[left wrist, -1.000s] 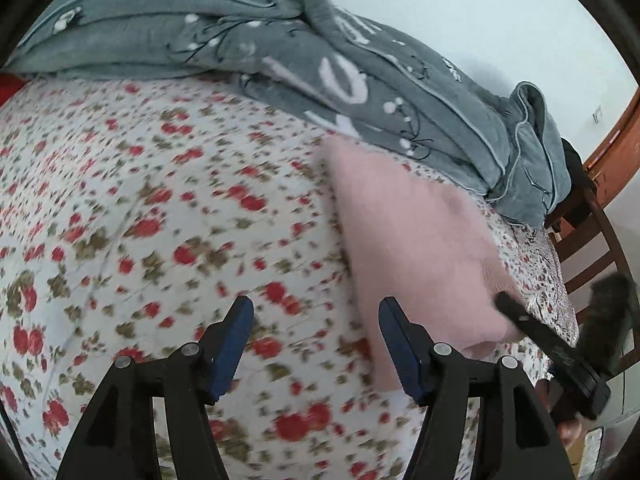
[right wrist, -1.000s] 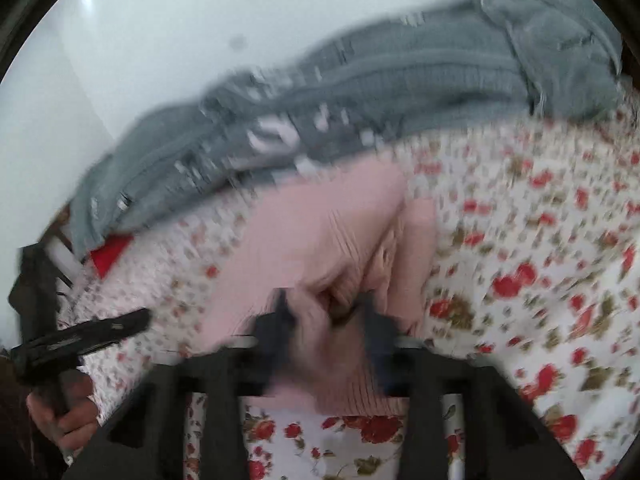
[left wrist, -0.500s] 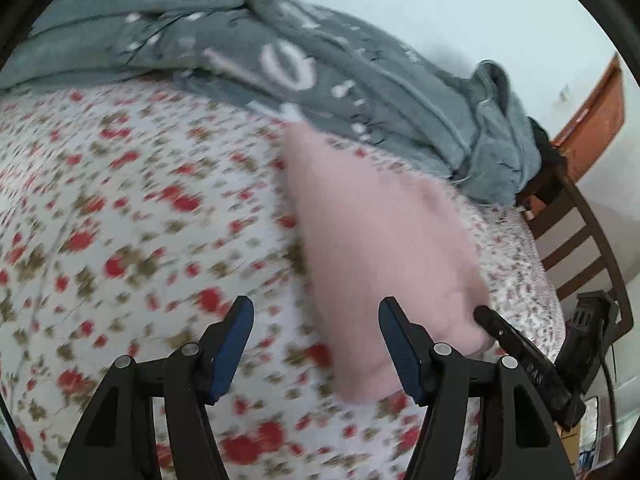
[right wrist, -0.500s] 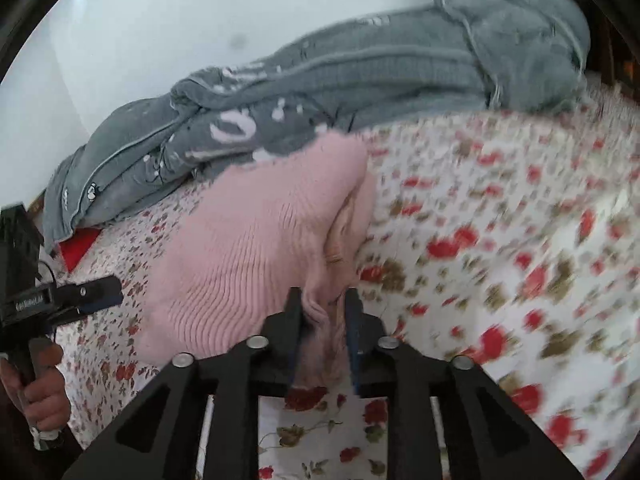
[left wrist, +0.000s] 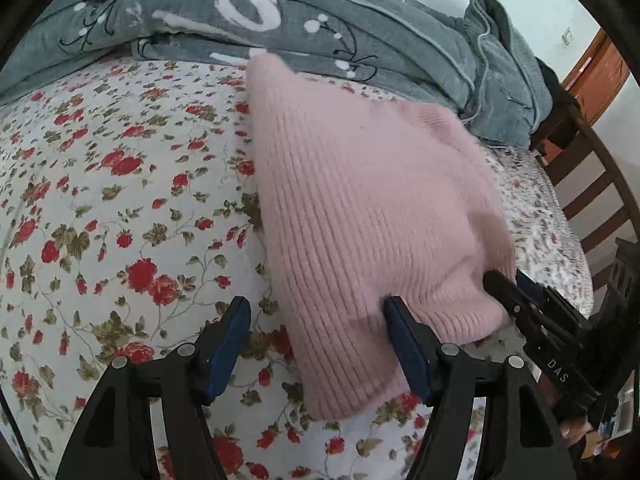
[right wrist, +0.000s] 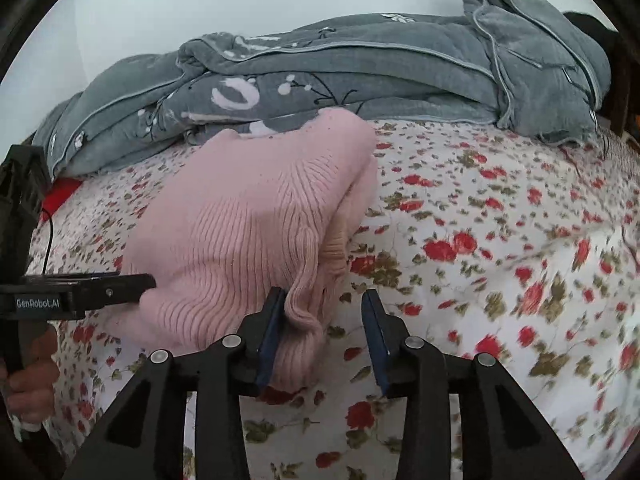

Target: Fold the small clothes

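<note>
Pink sweater folded on the bed, both my grippers letting go.

Left wrist view: my left gripper [left wrist: 316, 340] is spread wide, jaws have just been opening, straddling the pink ribbed sweater [left wrist: 360, 216]'s near edge on the floral sheet [left wrist: 120, 200]; nothing clamped.
Right wrist view: right gripper [right wrist: 324, 328] has just been opening; hem bunch leans on the left pad, not pinched. Risk: pulling back snags the knit and drags the fold open.

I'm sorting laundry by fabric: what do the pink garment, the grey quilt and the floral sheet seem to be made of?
Pink garment: a soft rib knit, probably wool or acrylic; fine vertical ribs and a fuzzy edge show.
Grey quilt: matte, crinkled woven cloth, likely cotton, padded, with piped edges.
Floral sheet: thin, smooth printed weave, possibly cotton; flat, no sheen.
</note>
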Available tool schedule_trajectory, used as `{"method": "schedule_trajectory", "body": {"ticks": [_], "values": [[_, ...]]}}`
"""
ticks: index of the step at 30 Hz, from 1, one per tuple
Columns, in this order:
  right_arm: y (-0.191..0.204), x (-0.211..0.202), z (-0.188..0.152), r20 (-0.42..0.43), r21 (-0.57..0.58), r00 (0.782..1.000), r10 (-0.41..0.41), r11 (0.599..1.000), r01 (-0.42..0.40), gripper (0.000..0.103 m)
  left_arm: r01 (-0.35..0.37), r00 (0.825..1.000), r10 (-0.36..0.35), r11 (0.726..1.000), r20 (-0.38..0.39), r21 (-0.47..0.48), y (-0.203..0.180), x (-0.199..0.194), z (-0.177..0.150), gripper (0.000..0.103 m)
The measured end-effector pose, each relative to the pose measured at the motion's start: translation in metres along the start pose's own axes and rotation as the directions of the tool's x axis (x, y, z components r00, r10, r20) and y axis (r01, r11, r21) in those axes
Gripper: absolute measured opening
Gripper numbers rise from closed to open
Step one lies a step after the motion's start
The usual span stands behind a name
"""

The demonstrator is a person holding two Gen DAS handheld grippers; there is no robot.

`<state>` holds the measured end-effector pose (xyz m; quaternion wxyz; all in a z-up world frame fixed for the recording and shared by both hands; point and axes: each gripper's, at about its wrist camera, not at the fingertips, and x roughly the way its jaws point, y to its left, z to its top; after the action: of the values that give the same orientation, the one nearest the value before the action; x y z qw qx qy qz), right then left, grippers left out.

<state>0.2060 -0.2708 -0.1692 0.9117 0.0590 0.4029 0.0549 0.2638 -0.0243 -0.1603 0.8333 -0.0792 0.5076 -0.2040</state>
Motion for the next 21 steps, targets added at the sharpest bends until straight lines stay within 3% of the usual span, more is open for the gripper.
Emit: {"method": "schedule_trajectory", "body": {"ticks": [3,5,9,13,17,21], "values": [[-0.005,-0.015,0.015,0.023,-0.017,0.999,0.027,0.999,-0.027,0.049,-0.007,0.999,0.005,0.999,0.054,0.037,-0.002,-0.019,0.007,0.066],[-0.012,-0.02,0.03,0.042,-0.001,0.998,0.045,0.999,-0.045,0.05,-0.011,0.996,0.007,0.999,0.087,0.039,-0.001,-0.027,0.018,0.066],[-0.021,-0.009,0.069,0.057,0.063,0.992,0.115,0.991,-0.118,0.055,0.056,0.996,-0.057,0.998,0.07,0.004,0.007,-0.022,0.052,0.065],[-0.026,0.03,0.091,-0.014,0.135,0.986,0.167,0.977,-0.164,0.056,0.062,0.998,-0.06,0.997,0.035,-0.042,0.018,0.003,0.078,0.065],[-0.034,0.073,0.09,-0.117,0.203,0.976,0.183,0.967,-0.157,0.058,0.092,0.995,-0.094,0.99,-0.019,-0.109,0.036,0.034,0.077,0.065],[-0.046,0.095,0.079,-0.14,0.264,0.962,0.234,0.945,-0.192,0.063,0.147,0.988,-0.152,0.978,-0.024,-0.146,0.041,0.054,0.071,0.065]]}}
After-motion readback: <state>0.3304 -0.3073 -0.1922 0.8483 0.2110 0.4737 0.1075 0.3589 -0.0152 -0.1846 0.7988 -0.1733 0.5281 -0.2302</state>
